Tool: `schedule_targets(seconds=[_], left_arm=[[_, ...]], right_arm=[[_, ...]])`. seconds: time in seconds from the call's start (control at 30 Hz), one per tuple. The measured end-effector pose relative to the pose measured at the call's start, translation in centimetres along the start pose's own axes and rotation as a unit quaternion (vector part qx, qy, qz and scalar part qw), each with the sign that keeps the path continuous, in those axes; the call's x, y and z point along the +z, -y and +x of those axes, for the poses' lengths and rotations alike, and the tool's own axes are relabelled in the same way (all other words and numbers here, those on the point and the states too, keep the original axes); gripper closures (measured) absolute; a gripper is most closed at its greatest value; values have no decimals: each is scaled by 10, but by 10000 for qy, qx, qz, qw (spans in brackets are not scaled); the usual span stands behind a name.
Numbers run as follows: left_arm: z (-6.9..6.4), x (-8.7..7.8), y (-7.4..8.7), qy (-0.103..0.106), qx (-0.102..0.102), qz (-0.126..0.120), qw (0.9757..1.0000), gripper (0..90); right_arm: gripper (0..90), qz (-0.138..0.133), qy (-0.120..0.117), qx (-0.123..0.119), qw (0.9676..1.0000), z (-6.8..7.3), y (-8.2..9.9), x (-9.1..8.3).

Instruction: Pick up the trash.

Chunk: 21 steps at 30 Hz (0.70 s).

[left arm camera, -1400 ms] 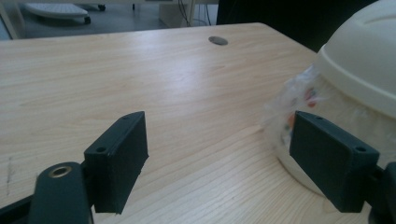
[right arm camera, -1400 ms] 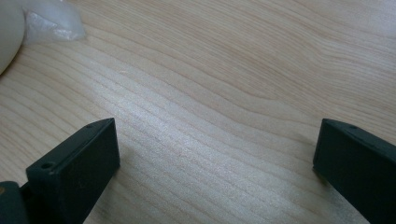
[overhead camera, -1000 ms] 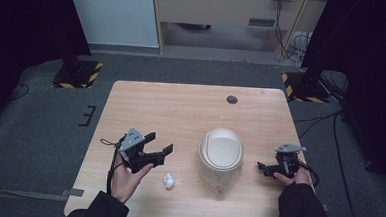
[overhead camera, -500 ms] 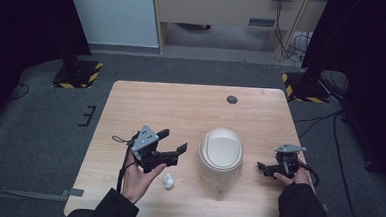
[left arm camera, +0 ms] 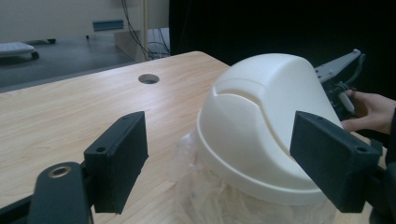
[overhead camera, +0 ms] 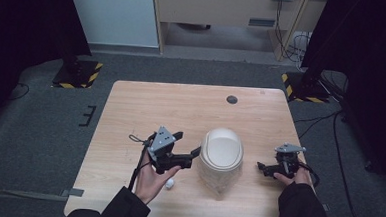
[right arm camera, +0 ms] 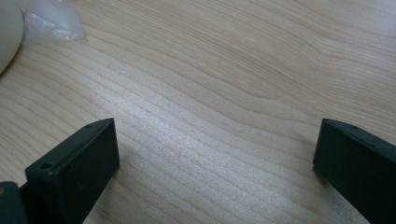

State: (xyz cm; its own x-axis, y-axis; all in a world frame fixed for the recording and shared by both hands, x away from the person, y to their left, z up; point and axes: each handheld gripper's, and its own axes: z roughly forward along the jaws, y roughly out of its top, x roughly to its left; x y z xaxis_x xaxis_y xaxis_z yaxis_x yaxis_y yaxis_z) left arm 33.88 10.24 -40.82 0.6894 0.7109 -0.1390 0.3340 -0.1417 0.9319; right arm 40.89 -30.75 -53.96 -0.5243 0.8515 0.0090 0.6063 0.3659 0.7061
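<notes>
A cream-white domed bin (overhead camera: pixel 222 149) with a clear plastic liner (overhead camera: pixel 216 179) under its rim stands on the wooden table (overhead camera: pixel 146 106). My left gripper (overhead camera: pixel 188 144) hovers just left of the bin, open, its jaws pointing at the dome. In the left gripper view the open left gripper (left arm camera: pixel 224 163) frames the bin (left arm camera: pixel 266 126) without touching it. My right gripper (overhead camera: pixel 263 168) rests low on the table right of the bin, pointing towards it. In the right gripper view the right gripper (right arm camera: pixel 217 168) is open over bare wood, with a corner of the liner (right arm camera: pixel 46 23) at top left.
A small crumpled white ball (overhead camera: pixel 169 183) lies near the front edge under my left hand. A round cable hole (overhead camera: pixel 232 99) sits near the table's far edge. Dark floor, stand bases and cables surround the table.
My left gripper has moved right and slightly up, from the table's left part to just beside the bin. The right gripper and the bin have stayed put.
</notes>
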Motion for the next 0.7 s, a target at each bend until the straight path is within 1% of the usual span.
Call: schedule_targets(seconds=[0.1, 0.13, 0.17, 0.2, 0.23, 0.27, 0.37, 0.47, 0.7], left_arm=[[-3, 4, 0, 47, 19, 42, 10000, 184], [-7, 8, 0, 90, 45, 86, 9999, 184], [-7, 8, 0, 90, 45, 86, 9999, 184], [-10, 13, -1, 140, 63, 122, 9998, 184], [-10, 13, -1, 140, 63, 122, 9998, 183], [-12, 16, -2, 175, 75, 147, 9997, 181], [-14, 19, -2, 194, 72, 155, 9997, 180], [-16, 26, -2, 209, 95, 233, 9995, 179], [-18, 33, 1, 226, 122, 368, 9990, 173]], right_arm=[[5, 0, 0, 1, 10000, 0, 0, 0], [5, 2, 1, 1, 10000, 0, 0, 0], [5, 2, 1, 1, 10000, 0, 0, 0], [5, 0, 1, 3, 10000, 0, 0, 0], [5, 0, 1, 3, 10000, 0, 0, 0], [5, 1, 1, 2, 10000, 0, 0, 0], [5, 1, 0, 0, 10000, 0, 0, 0], [5, 1, 0, 2, 10000, 0, 0, 0], [5, 1, 1, 2, 10000, 0, 0, 0]])
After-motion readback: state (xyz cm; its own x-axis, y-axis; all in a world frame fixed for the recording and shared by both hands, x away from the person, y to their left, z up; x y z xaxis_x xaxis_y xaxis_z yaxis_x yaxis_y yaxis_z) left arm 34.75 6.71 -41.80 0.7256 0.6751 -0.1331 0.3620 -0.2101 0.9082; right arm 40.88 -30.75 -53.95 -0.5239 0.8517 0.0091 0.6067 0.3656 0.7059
